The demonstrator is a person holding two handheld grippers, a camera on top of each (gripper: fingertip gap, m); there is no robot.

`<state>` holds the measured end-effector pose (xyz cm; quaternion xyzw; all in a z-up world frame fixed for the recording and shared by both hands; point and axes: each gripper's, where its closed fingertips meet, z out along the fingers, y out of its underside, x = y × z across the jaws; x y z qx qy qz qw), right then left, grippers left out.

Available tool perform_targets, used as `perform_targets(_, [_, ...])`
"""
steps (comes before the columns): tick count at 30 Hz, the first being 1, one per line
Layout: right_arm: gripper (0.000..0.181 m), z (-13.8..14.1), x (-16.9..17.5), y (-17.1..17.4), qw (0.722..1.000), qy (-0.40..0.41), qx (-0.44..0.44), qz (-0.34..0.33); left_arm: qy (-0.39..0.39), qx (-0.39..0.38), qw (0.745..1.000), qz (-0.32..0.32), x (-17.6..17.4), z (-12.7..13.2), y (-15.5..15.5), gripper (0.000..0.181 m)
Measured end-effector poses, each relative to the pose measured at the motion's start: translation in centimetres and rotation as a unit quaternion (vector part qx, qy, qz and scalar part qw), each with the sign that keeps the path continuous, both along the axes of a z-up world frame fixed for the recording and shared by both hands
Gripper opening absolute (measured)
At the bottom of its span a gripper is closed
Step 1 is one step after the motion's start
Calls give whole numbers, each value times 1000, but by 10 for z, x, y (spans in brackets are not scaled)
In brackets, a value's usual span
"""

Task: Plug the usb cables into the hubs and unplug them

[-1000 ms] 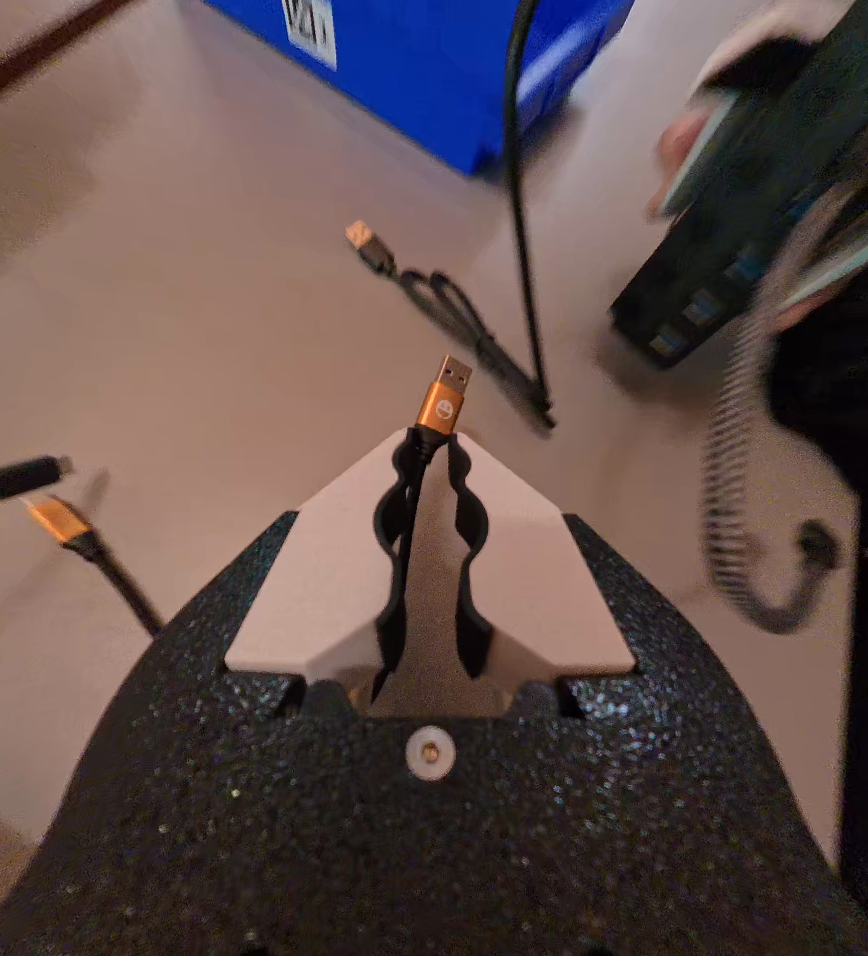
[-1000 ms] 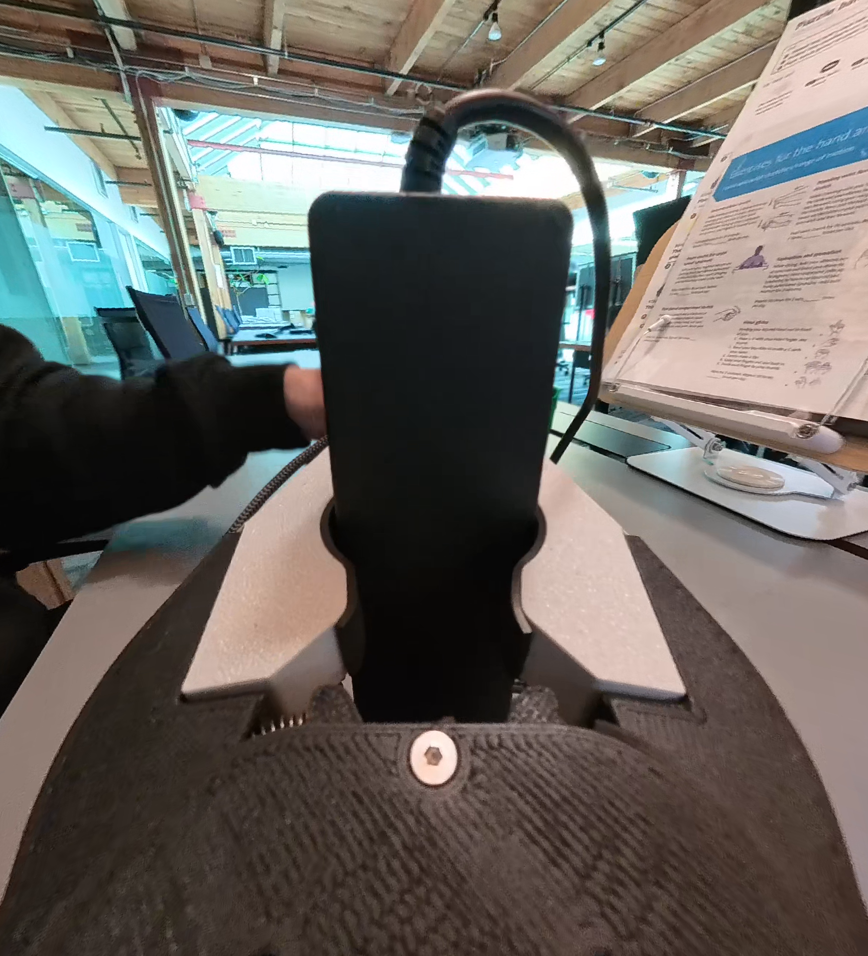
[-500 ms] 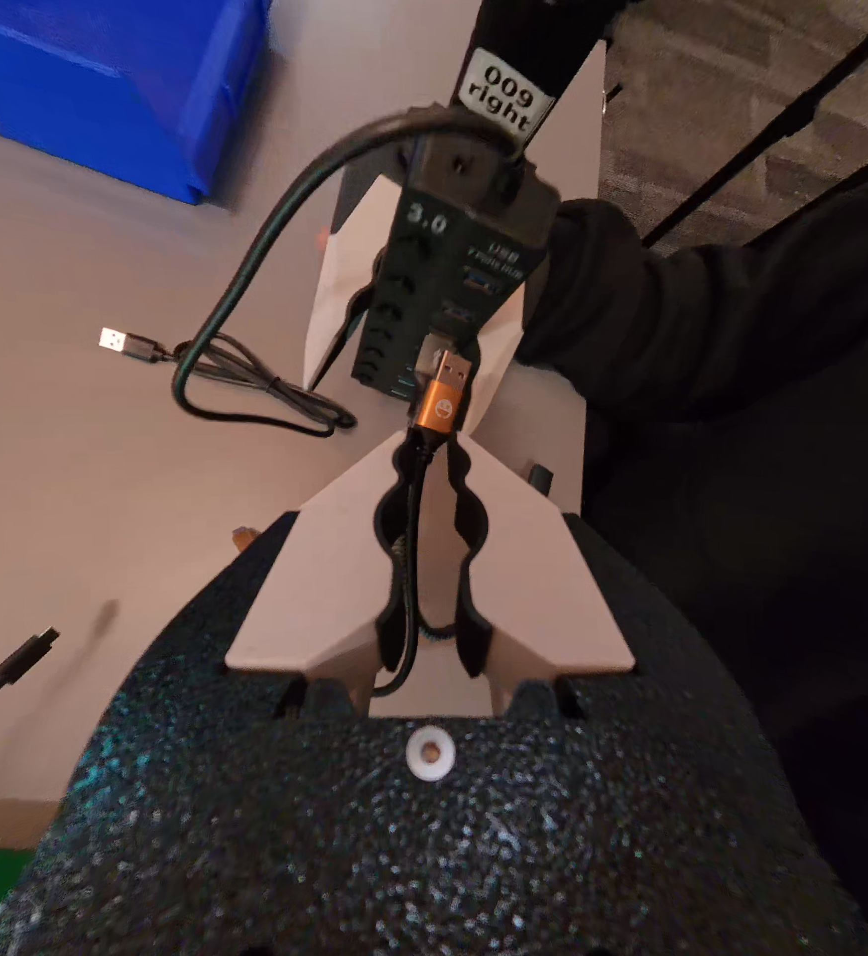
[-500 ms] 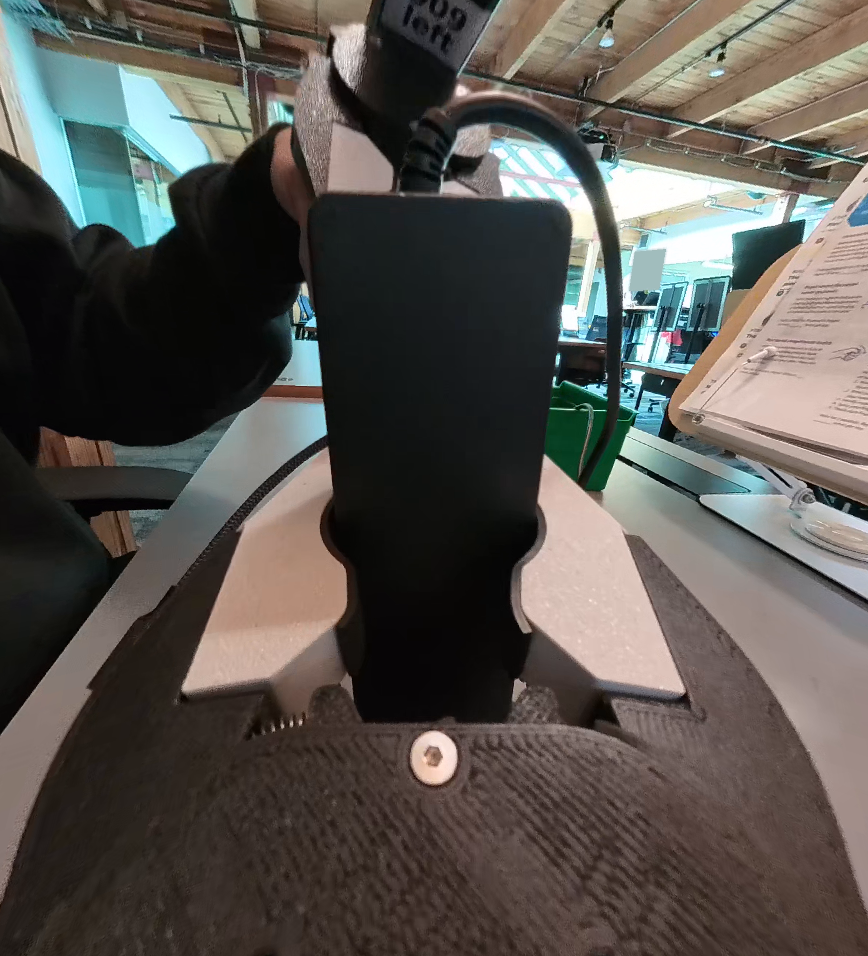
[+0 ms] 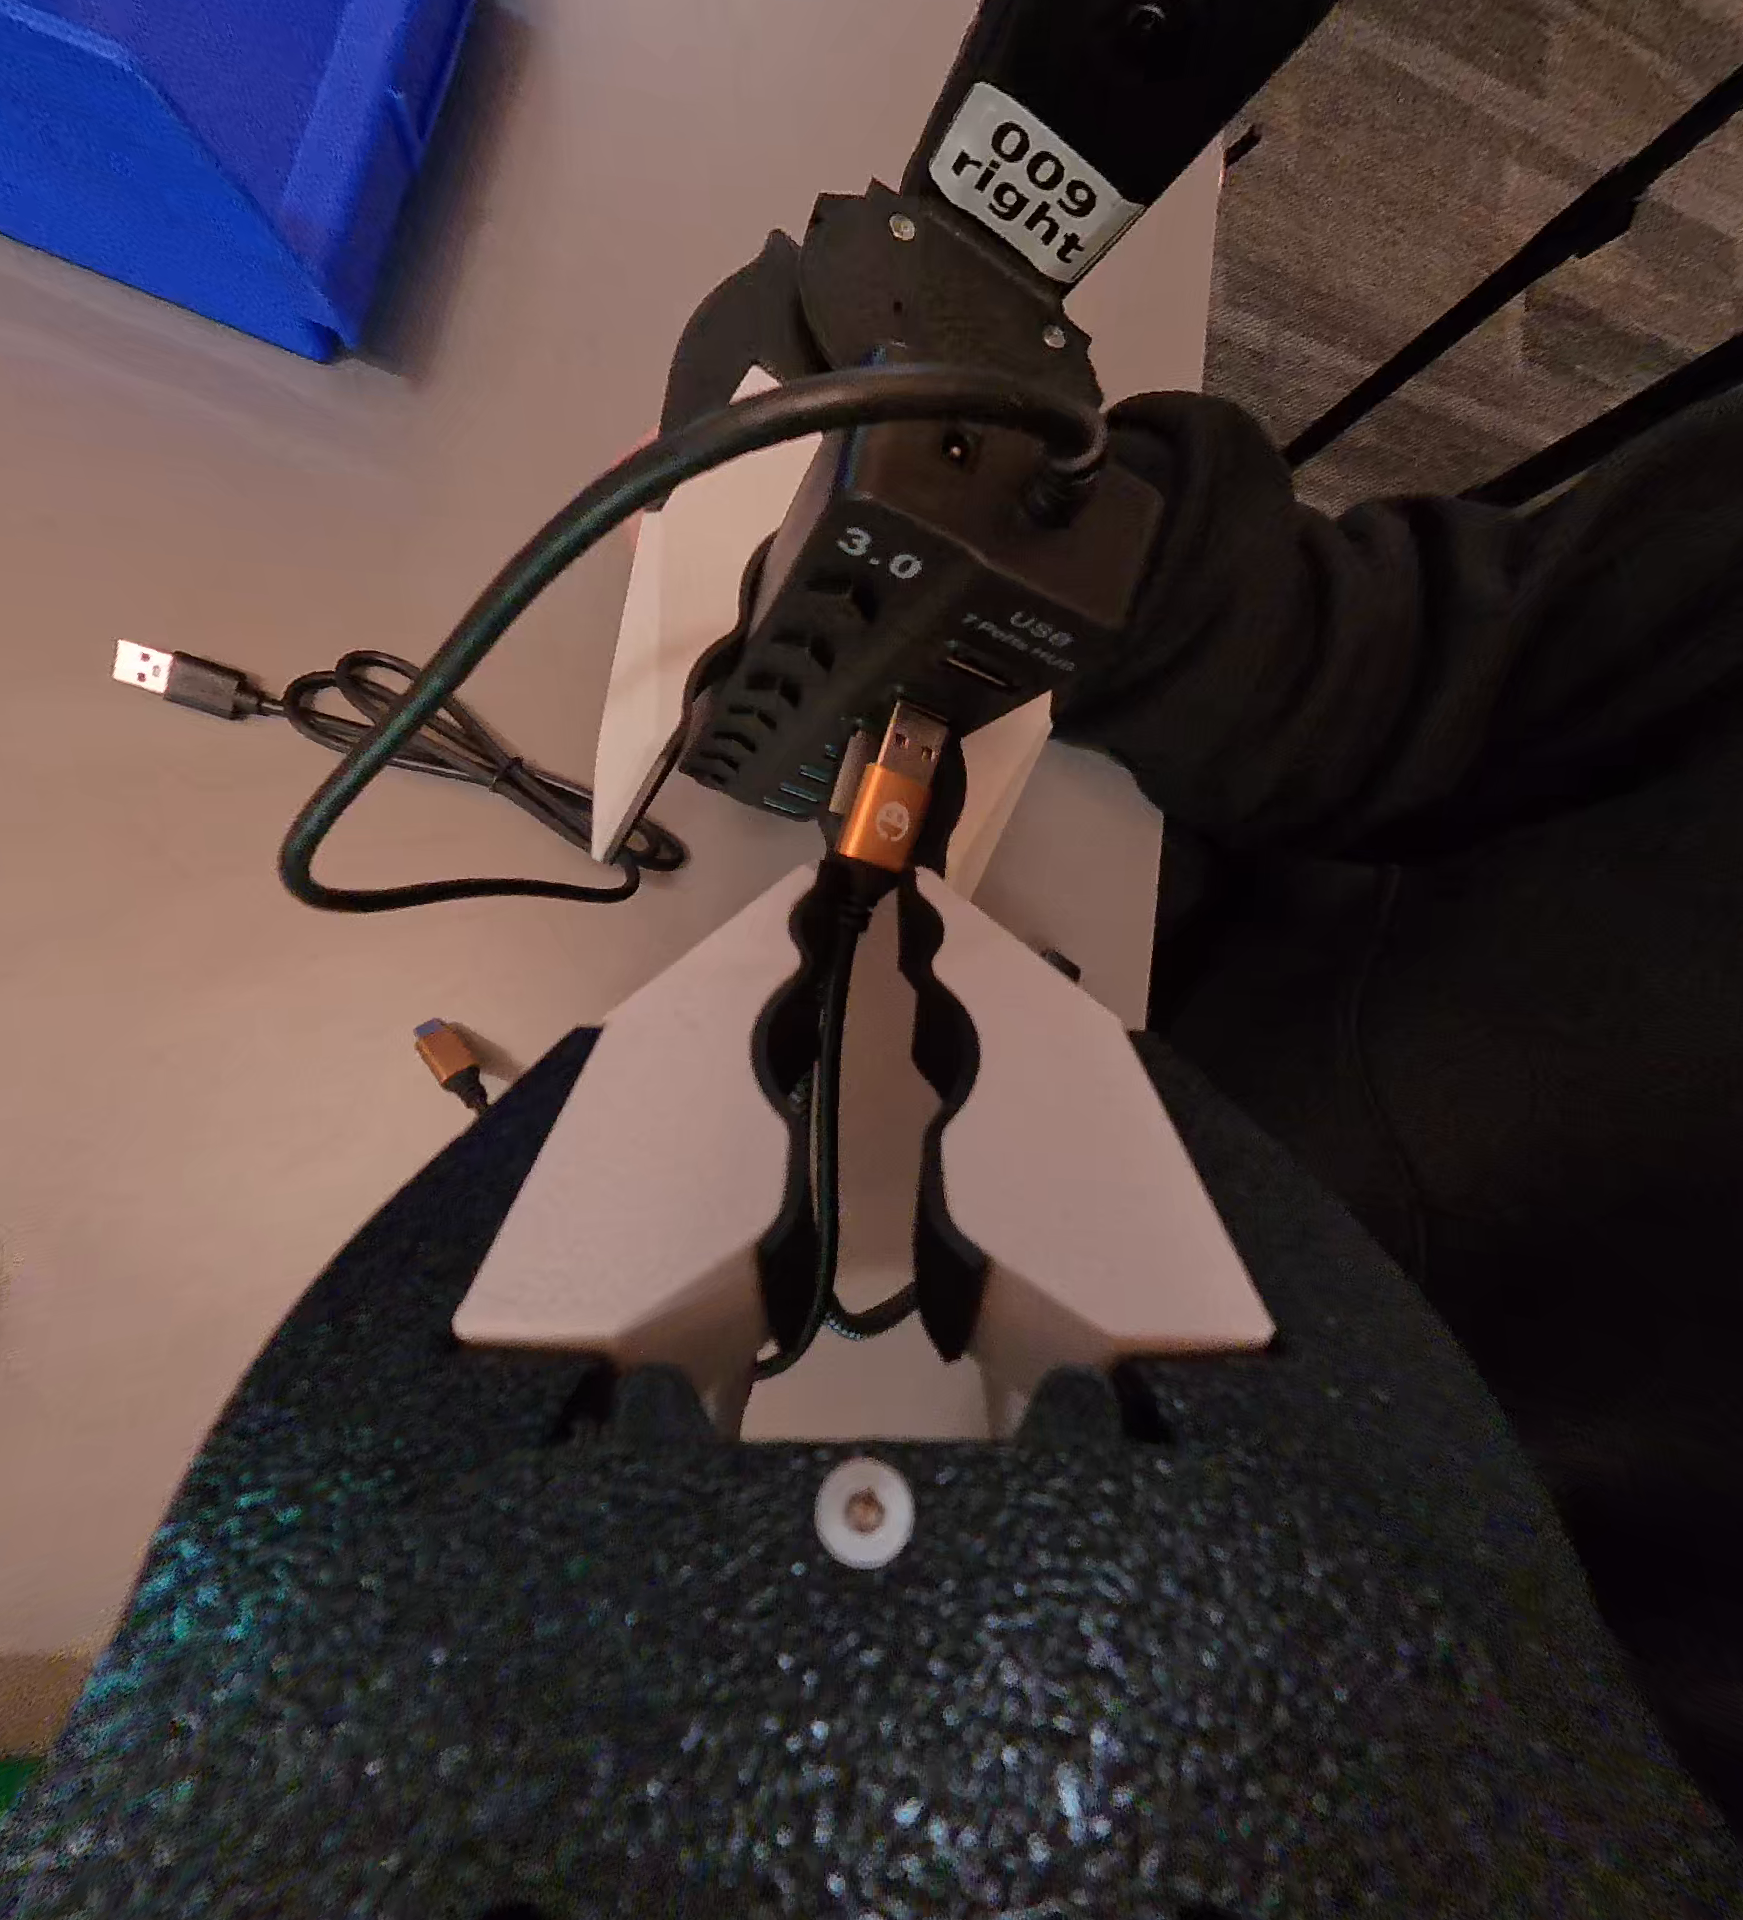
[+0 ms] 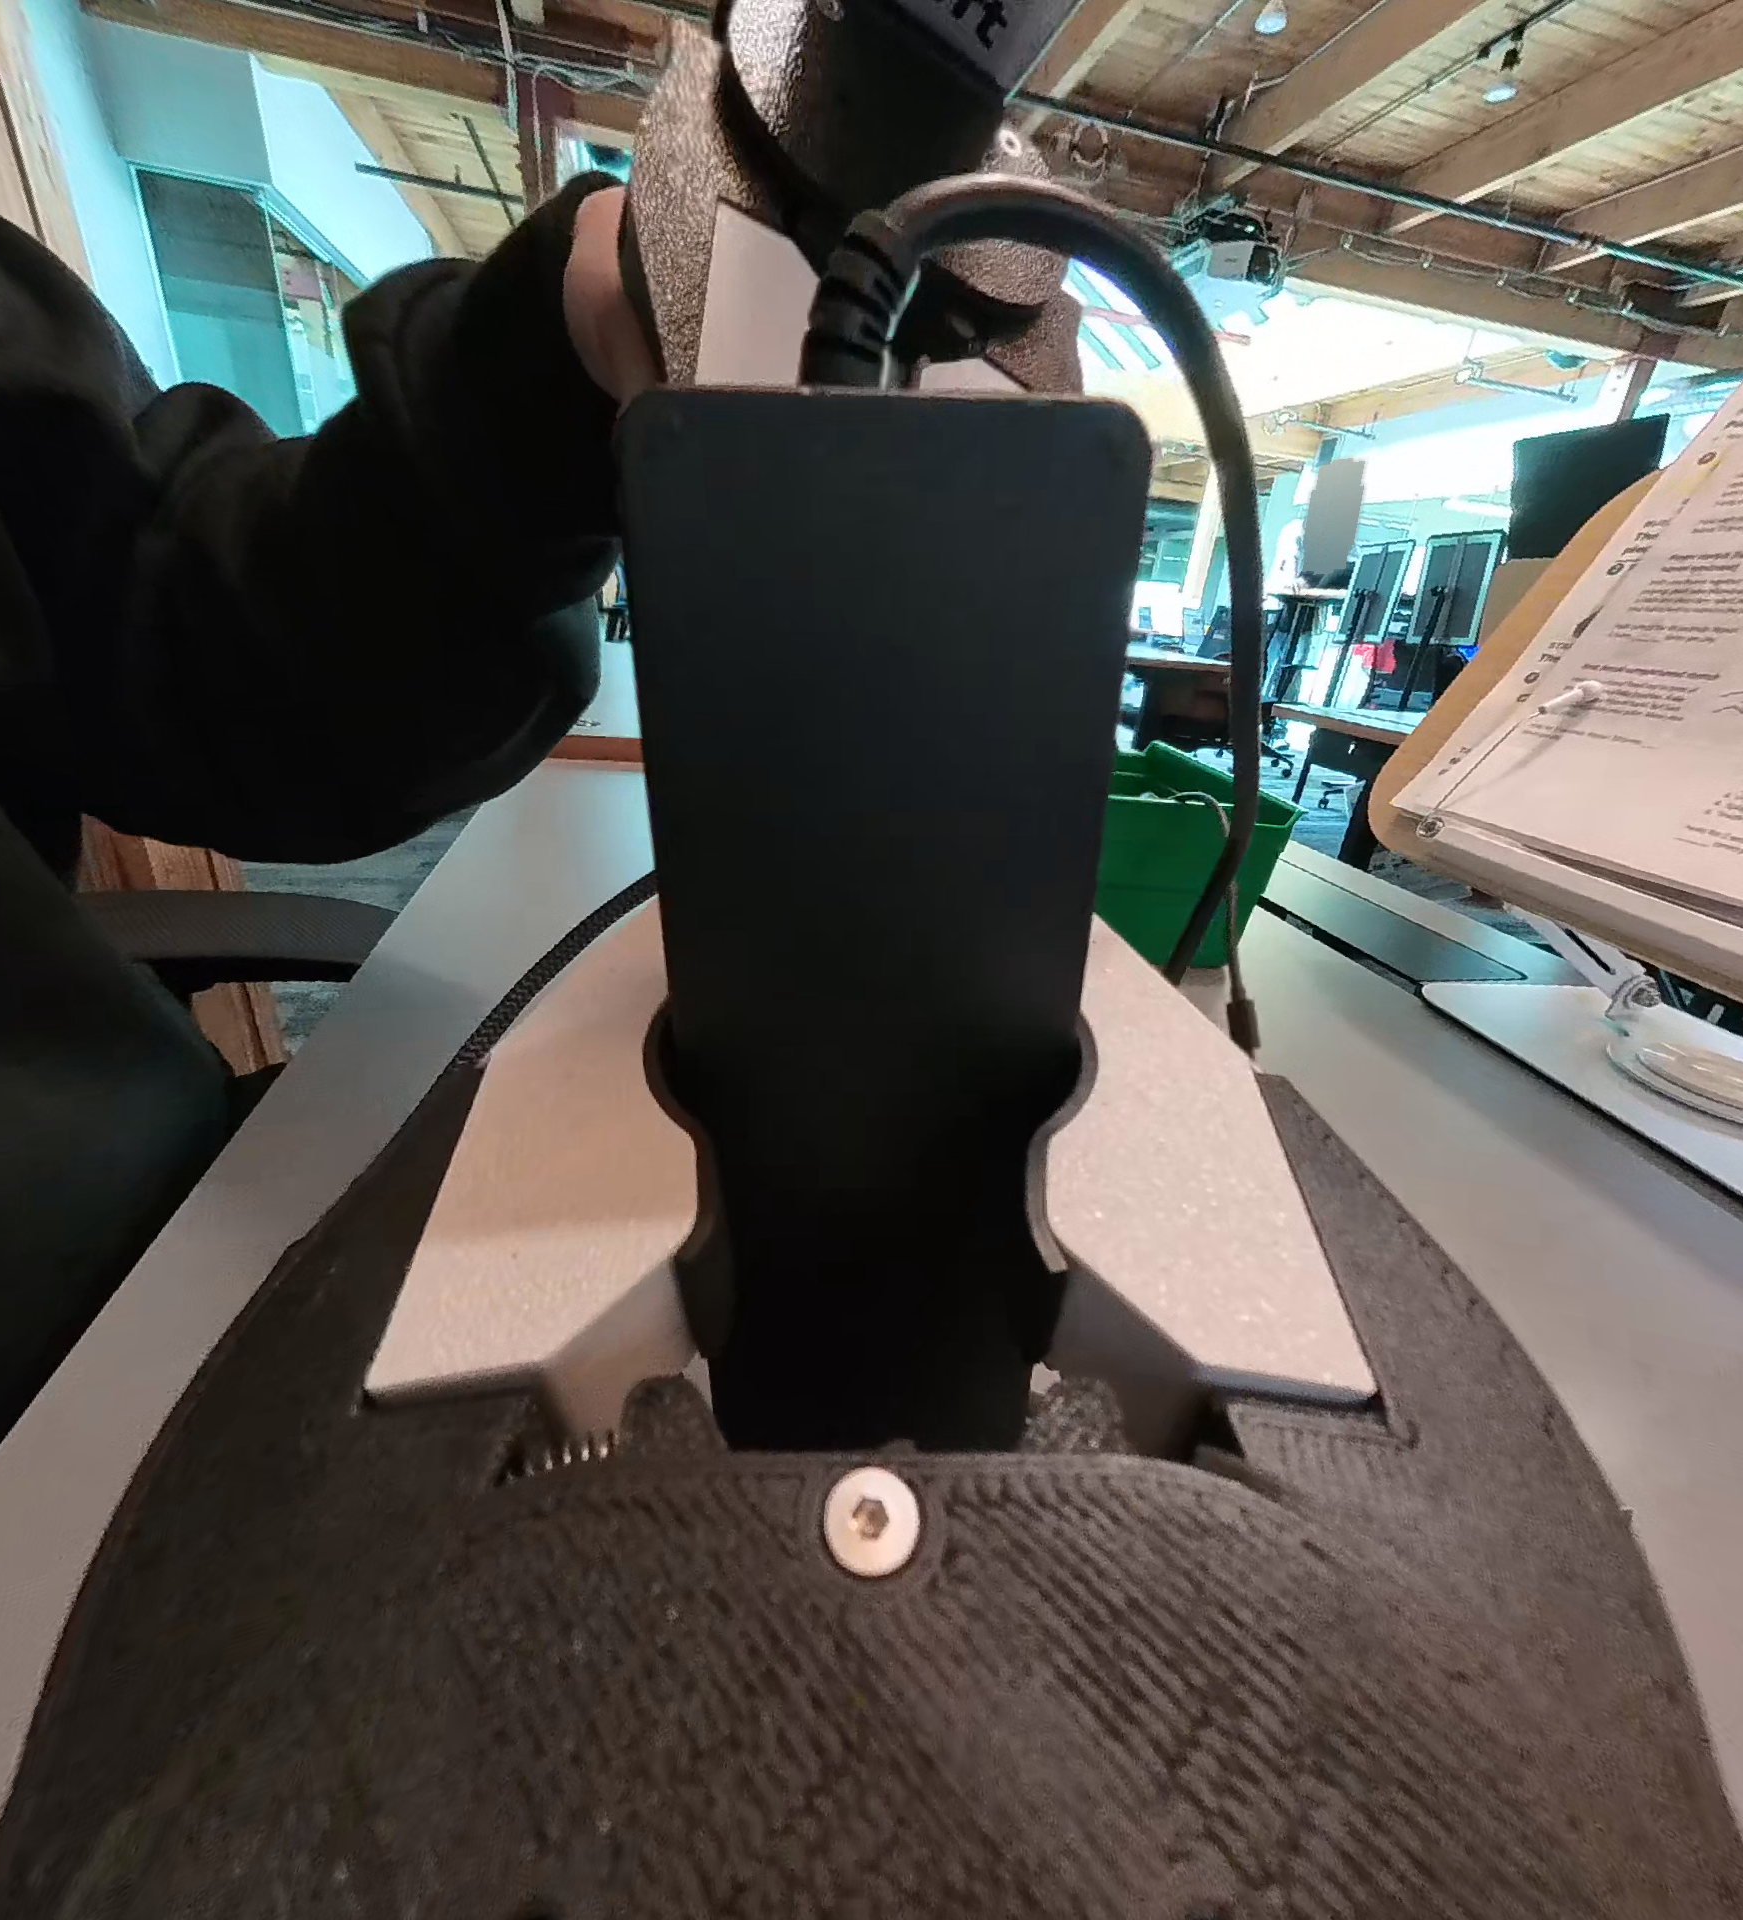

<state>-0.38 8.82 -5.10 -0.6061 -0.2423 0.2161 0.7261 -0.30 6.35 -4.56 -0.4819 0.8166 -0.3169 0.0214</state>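
**Fingers clenched on plug and hub, tip at the port**

My left fingers point(image 5: 862, 904) are clenched on the black braided cable just behind the orange USB plug point(image 5: 882, 800), which juts out past their tips. The plug has a copper-orange metal sleeve with a small round emblem and a bare silver connector shell. That shell sits right at a port on the black USB hub point(image 5: 908, 613); I cannot tell whether it has entered or only touches the opening.

My right fingers point(image 6: 872, 1049) are grasping the hub by its two long sides, and it stands up between them, its plain black back toward my right camera. From the left camera I see the hub's port face: a row of slots, some with blue inserts, and white markings. A thick black lead point(image 5: 493, 665) leaves the hub's far end, arcs to the left of my left fingers and drops to the desk point(image 5: 171, 987).

Left of those fingers on the desk lie a coiled black cable with a silver plug point(image 5: 145, 665), and nearer, a second orange connector point(image 5: 446, 1060).
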Motion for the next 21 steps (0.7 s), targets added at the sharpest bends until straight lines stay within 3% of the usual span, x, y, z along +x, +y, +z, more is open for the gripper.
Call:
perform_targets(1, [63, -1, 0, 1, 1000, -3, -3, -1, 2, -4, 1000, 0, 0, 0, 0, 9])
perform_targets(16, [63, -15, -6, 6, 999, -48, -18, -3, 49, -34, 998, 4, -7, -7, 2, 9])
perform_targets(21, [63, -19, -6, 8, 998, -43, -35, -4, 22, -35, 999, 11, 0, -5, -4, 9])
